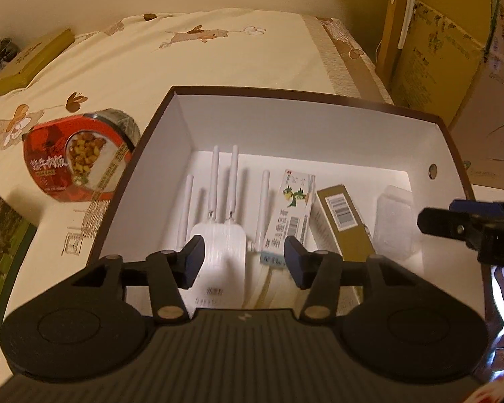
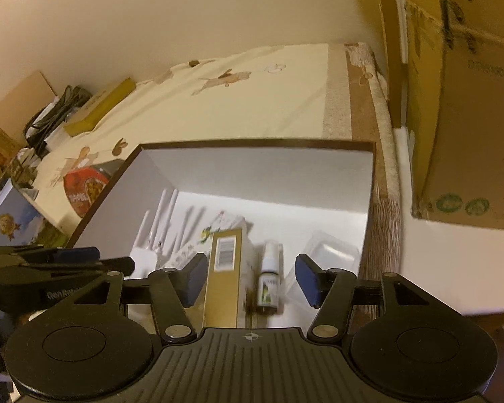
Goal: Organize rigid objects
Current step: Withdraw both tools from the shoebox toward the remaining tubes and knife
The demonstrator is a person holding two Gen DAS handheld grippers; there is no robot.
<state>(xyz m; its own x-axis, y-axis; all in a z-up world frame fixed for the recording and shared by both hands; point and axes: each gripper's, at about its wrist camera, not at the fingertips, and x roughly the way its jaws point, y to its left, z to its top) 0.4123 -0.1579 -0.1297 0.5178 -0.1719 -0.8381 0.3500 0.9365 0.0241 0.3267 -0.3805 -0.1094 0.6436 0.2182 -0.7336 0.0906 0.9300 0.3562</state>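
Observation:
A brown-rimmed storage box with white inner walls stands on the cloth-covered table. Inside it lie a white router with several antennas, a white carton with a green figure, a gold box and a clear plastic case. My left gripper hangs open over the router, its right pad well clear of it. My right gripper is open above the gold box and a small white-capped bottle, both resting on the box floor. Neither gripper holds anything.
A red round food tub sits just left of the storage box. An olive flat box and black cables lie at the far left. Cardboard cartons stand at the right, and a picture book lies at the near left.

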